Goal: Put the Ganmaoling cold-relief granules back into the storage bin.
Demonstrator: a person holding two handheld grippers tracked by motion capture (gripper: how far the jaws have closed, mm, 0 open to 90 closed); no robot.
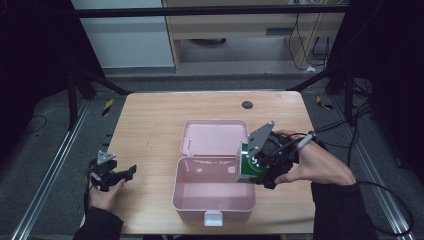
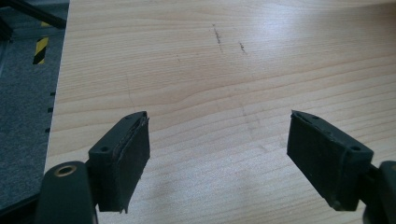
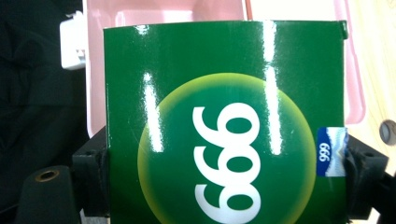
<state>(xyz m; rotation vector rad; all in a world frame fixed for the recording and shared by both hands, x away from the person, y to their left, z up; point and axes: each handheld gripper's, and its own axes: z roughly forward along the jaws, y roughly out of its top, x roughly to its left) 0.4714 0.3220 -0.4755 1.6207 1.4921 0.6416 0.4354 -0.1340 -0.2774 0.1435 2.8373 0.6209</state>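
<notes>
The work in hand looks like packing a green box (image 1: 248, 165) into the open pink case (image 1: 212, 200) at the middle of the worktop (image 1: 150, 125). By my reading it is past the halfway mark: the box is picked up and carried to the case, but not yet set down inside. The case stands open, its lid (image 1: 214, 137) laid back toward twelve o'clock and its white latch (image 1: 213, 218) at six o'clock, and I can see nothing lying in the tub. What is left is to lower the box into the tub, let go, and probably close the lid.

The right hand-held gripper (image 1: 252, 167) is pinching the box, one jaw on each side of it. In the right gripper view the box (image 3: 224, 121) stands between the two jaws, its glossy green face with white numerals turned to the camera and the pink case (image 3: 163, 11) beyond it. Seen from above, the box hangs at the case's three o'clock rim, tilted, partly over the tub; whether it touches the rim I cannot tell.

The left hand-held gripper (image 1: 120, 175) rests well apart at the case's nine o'clock, near the worktop's edge. Its jaws are spread wide, with only bare worktop (image 2: 219, 93) between them in the left gripper view.
</notes>
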